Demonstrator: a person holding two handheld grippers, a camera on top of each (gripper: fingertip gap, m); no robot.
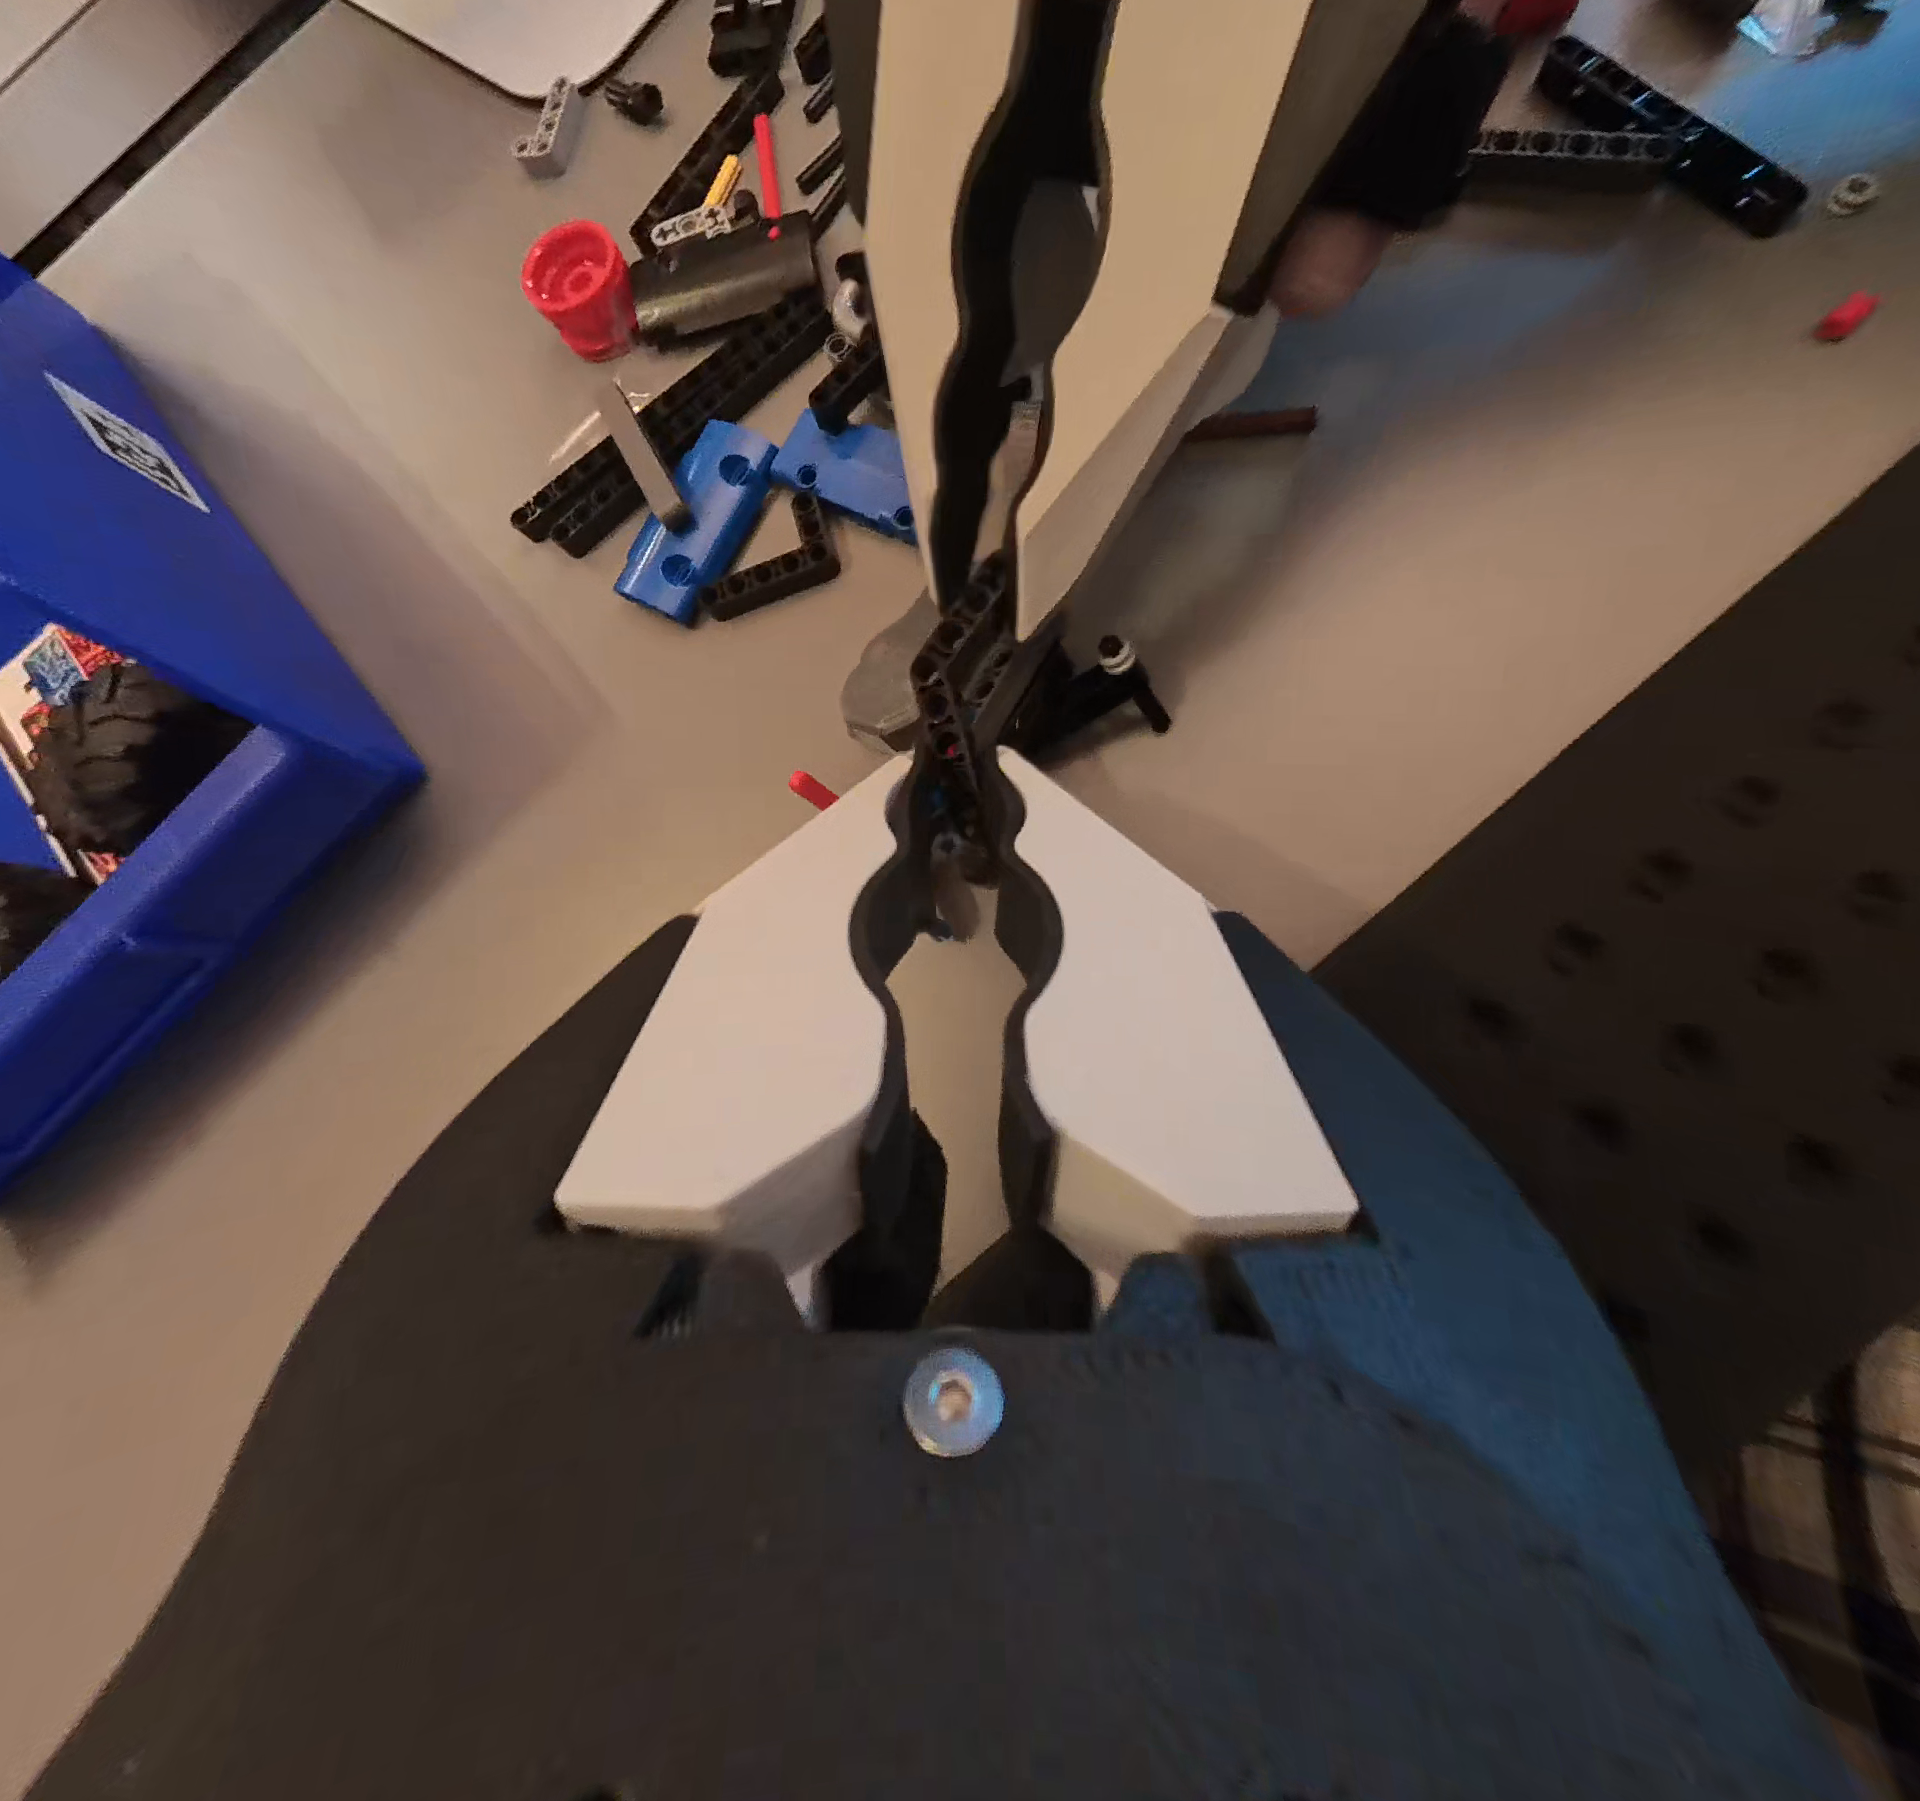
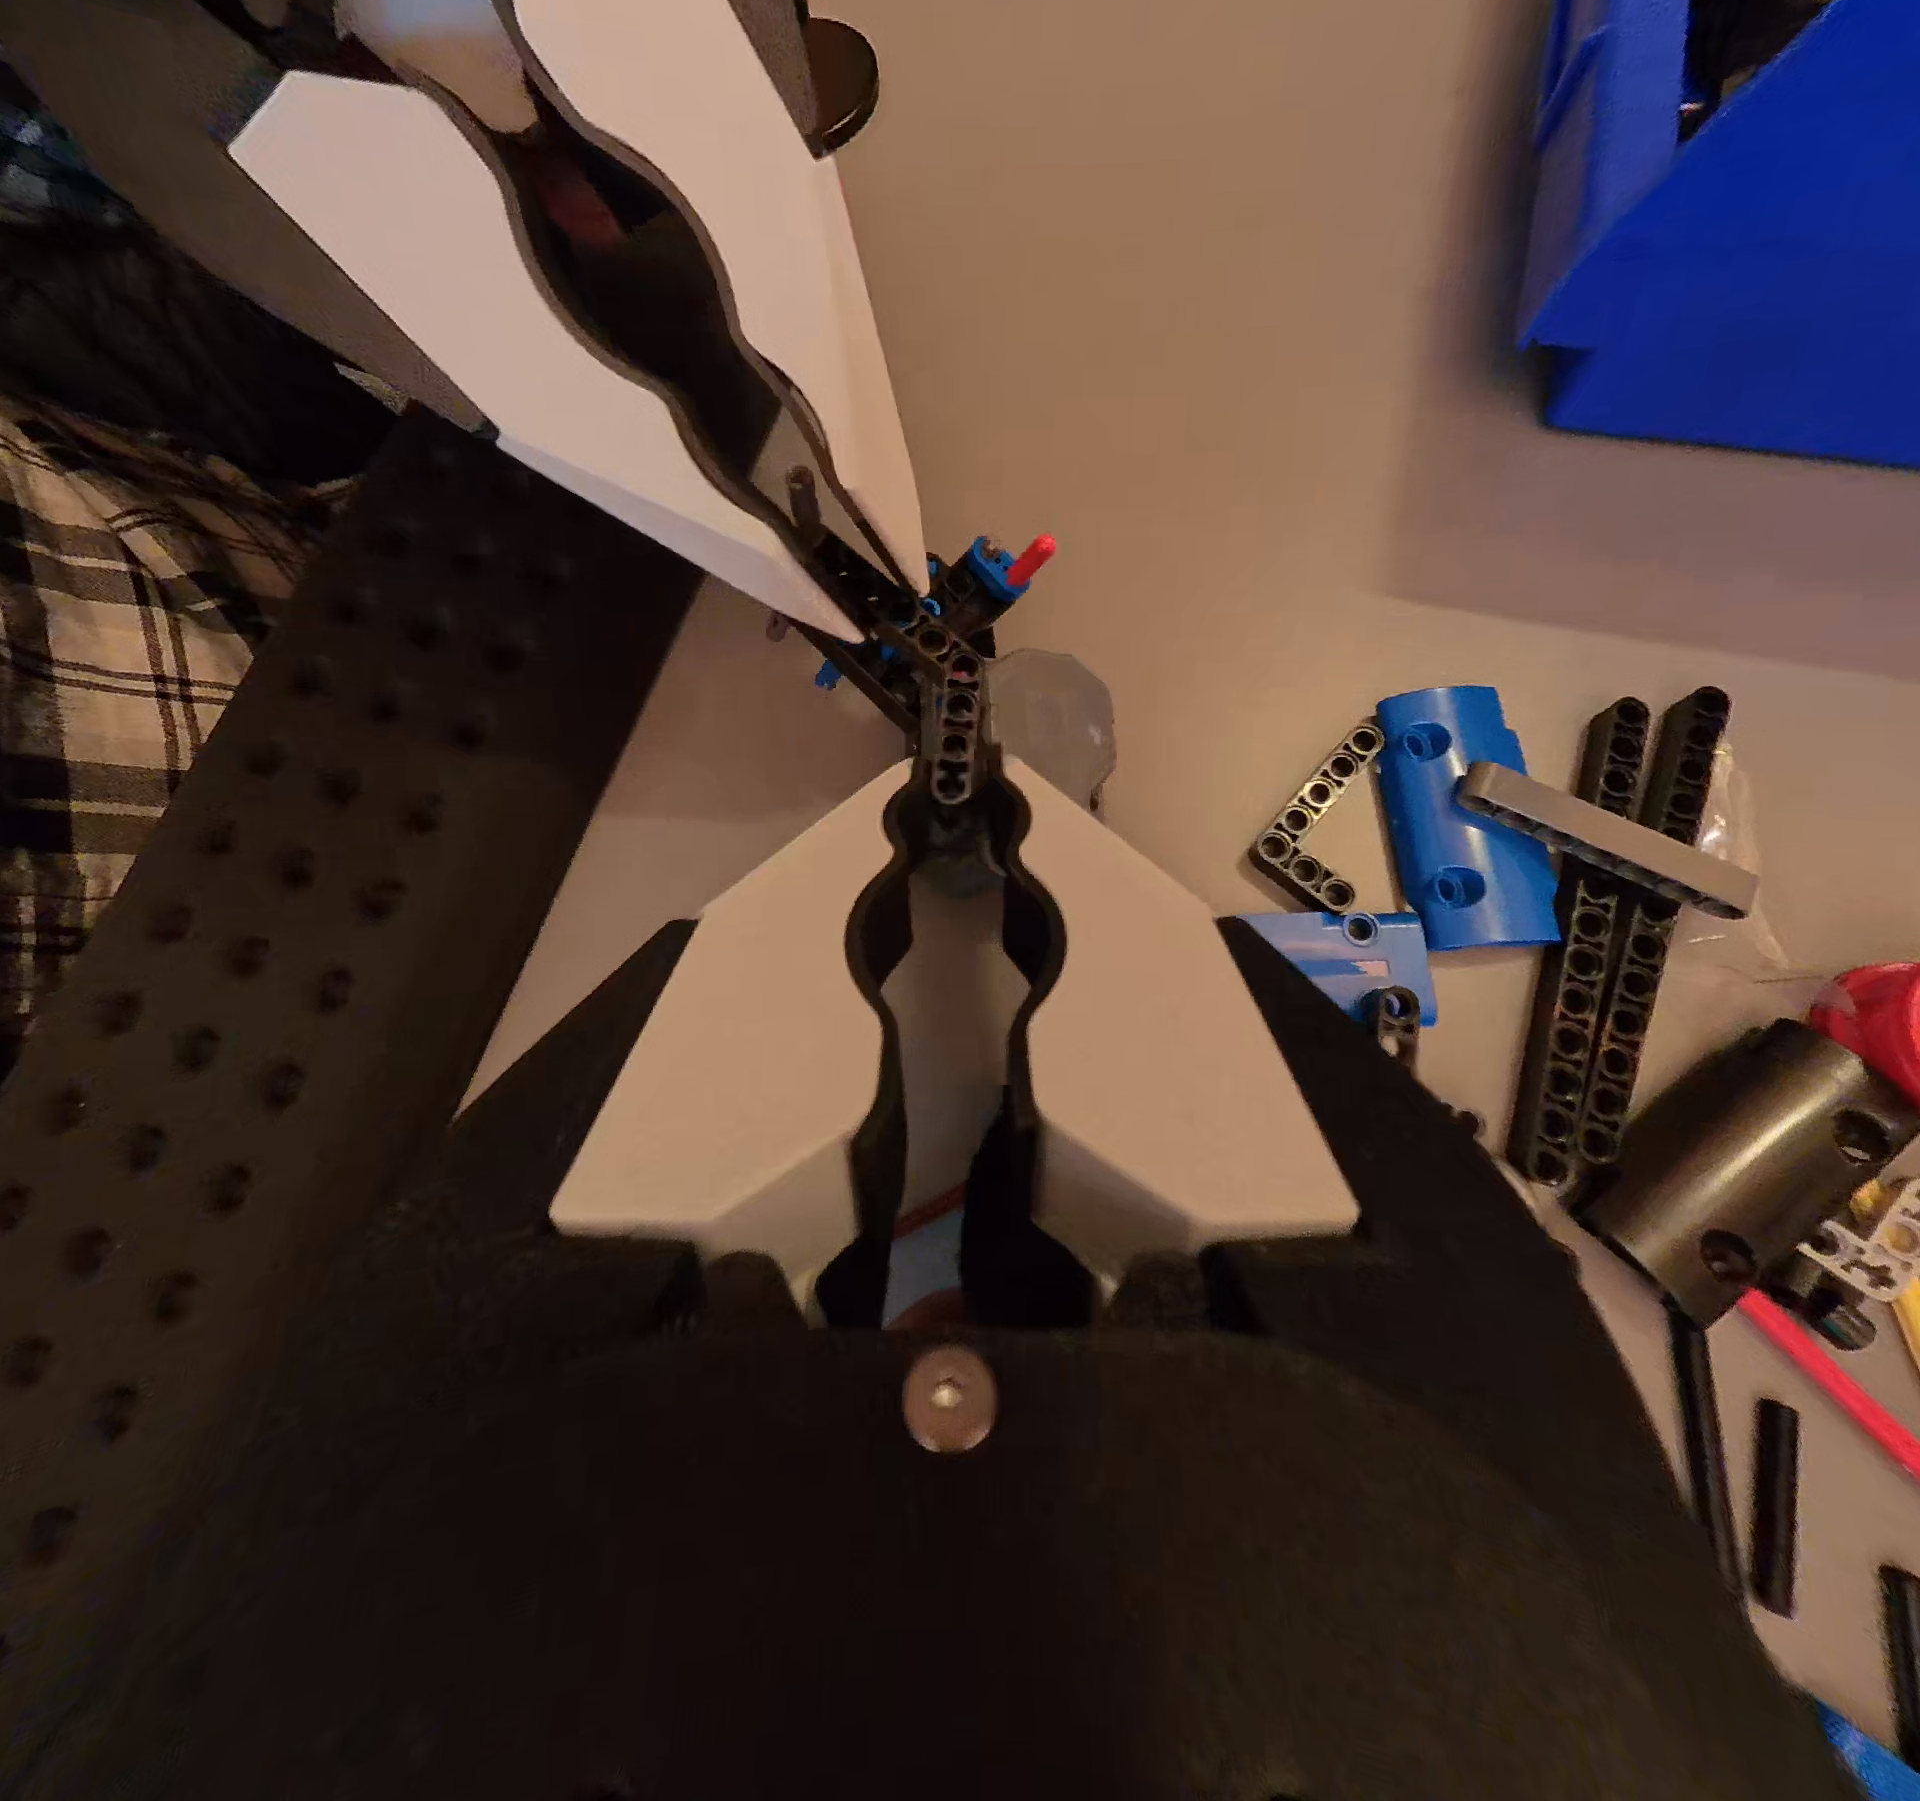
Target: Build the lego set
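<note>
A small black beam assembly [image 1: 951, 702] with blue connectors and a red pin [image 1: 810, 790] is held just above the grey table between both grippers. My left gripper [image 1: 956, 806] is shut on its near end; in the right wrist view it comes in from the upper left [image 2: 883, 608]. My right gripper [image 2: 956, 780] is shut on a short black beam [image 2: 956, 728] of the same assembly; in the left wrist view it reaches down from above [image 1: 977, 588]. The red pin [image 2: 1031, 556] sticks out on the far side. A grey piece [image 2: 1049, 707] lies on the table under it.
A blue bin [image 1: 208, 712] holding tyres stands to the left. Loose parts lie in a pile: a red hub [image 1: 577, 286], blue panels [image 1: 696, 515], long black beams [image 2: 1600, 972], a dark cylinder [image 2: 1745, 1149]. A black perforated board [image 1: 1662, 868] borders the table. More beams [image 1: 1662, 130] lie far right. The grippers are tip to tip, or close to it.
</note>
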